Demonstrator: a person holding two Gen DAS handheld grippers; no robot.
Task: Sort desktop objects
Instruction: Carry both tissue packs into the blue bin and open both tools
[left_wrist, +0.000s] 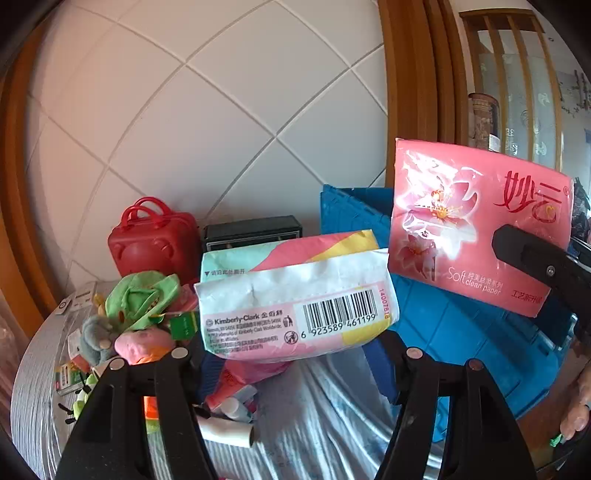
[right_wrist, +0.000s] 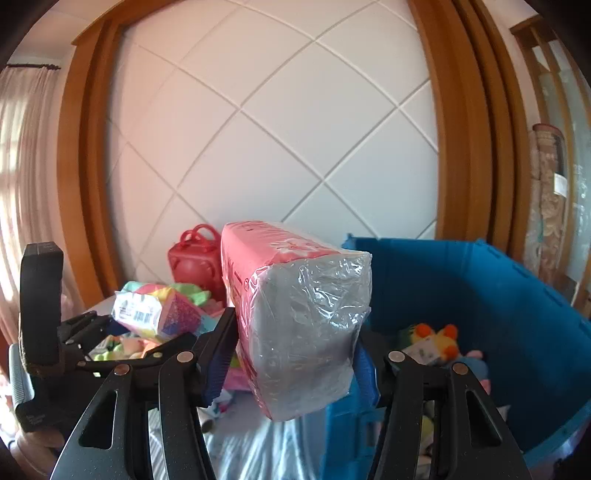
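A tissue pack (left_wrist: 295, 291) with a barcode is being held by the left tool (left_wrist: 291, 354), its two fingers pressing the pack's ends so that it is being carried lengthwise and clear of the bench (left_wrist: 325, 413). A pink pack (right_wrist: 299, 325) is being gripped by the right tool (right_wrist: 295, 354) in the same way, one clear-wrapped end being turned toward the right wrist camera. In the left wrist view the pink pack (left_wrist: 476, 225) is being seen face-on, above the blue bin (left_wrist: 461, 325), with the right tool's finger laid against it.

Both packs are being kept raised, probably so that the bin's wall can be cleared before anything is dropped in. Plush toys (right_wrist: 439, 343) are already lying inside the bin (right_wrist: 517, 295), so it is judged to be serving as the sorting container.

A heap of soft toys (left_wrist: 136, 314), a red case (left_wrist: 151, 243) and a dark box (left_wrist: 255, 232) are being left on the bench near the tiled wall (left_wrist: 207, 122), to the left of the bin. Small bottles and tubes (left_wrist: 232, 406) are lying under the left tool. Sorting is judged to be partly done.
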